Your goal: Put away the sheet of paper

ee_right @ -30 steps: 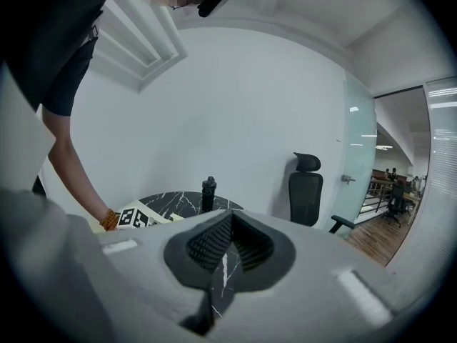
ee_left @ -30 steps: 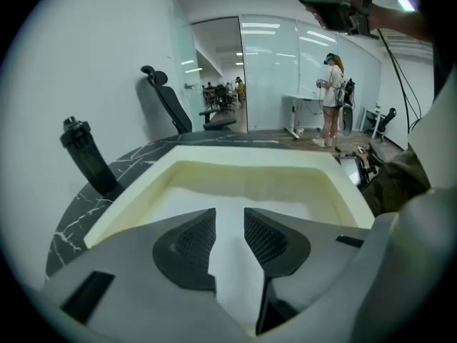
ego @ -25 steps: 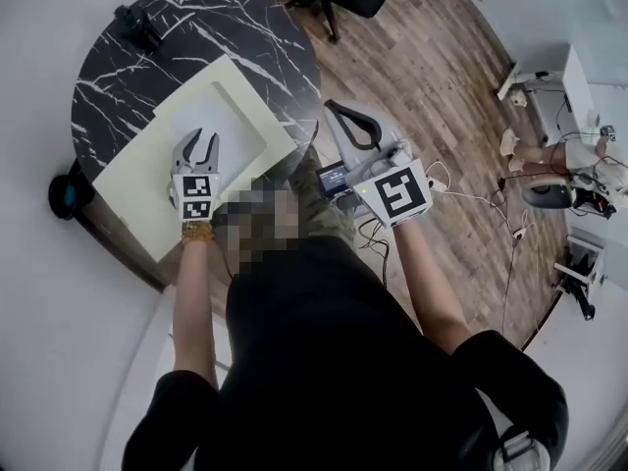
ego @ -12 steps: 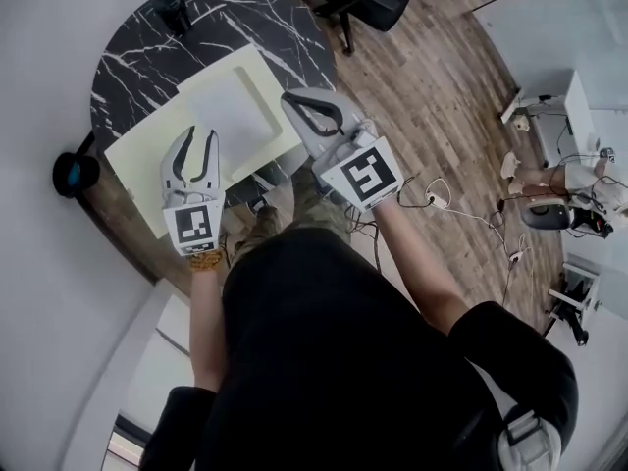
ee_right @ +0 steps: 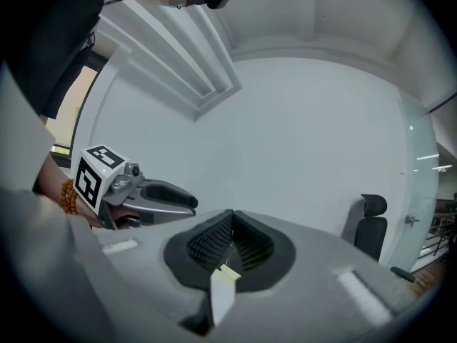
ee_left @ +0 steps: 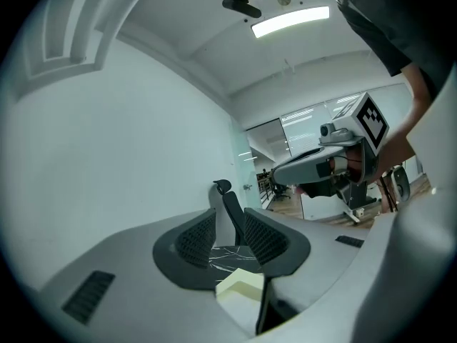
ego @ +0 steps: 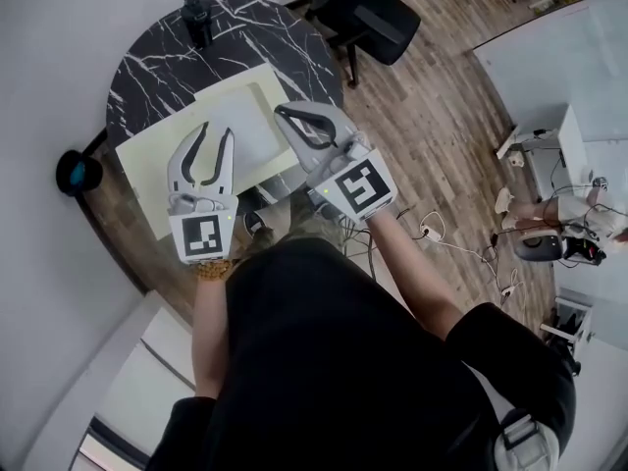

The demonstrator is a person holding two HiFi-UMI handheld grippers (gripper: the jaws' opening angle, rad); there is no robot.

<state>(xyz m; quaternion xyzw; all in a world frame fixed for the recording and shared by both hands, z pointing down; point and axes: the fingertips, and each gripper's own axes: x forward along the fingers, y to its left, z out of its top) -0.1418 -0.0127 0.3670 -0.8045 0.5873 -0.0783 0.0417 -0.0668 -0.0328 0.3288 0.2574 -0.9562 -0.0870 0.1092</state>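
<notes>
A white sheet of paper [ego: 238, 130] lies on a pale yellow folder [ego: 147, 160] on the round black marble table [ego: 147, 67]. My left gripper [ego: 211, 133] is held above the folder's near part, open, with nothing between its jaws. In the left gripper view [ee_left: 228, 238] the marble top and a corner of the yellow folder [ee_left: 243, 288] show through the gap. My right gripper [ego: 285, 114] hovers over the sheet's right edge with its jaws shut and nothing in them. Its own view [ee_right: 230, 243] shows the pads meeting at their tips.
A small black object [ego: 196, 13] stands at the table's far edge. A black office chair [ego: 378, 18] sits on the wood floor to the right. A dark round thing [ego: 77, 172] lies by the wall at the left. Cables [ego: 432, 229] trail on the floor.
Both grippers have risen toward the camera. The right gripper swung from beside the table to over the sheet's right edge. The left has lifted off the folder, still open.
</notes>
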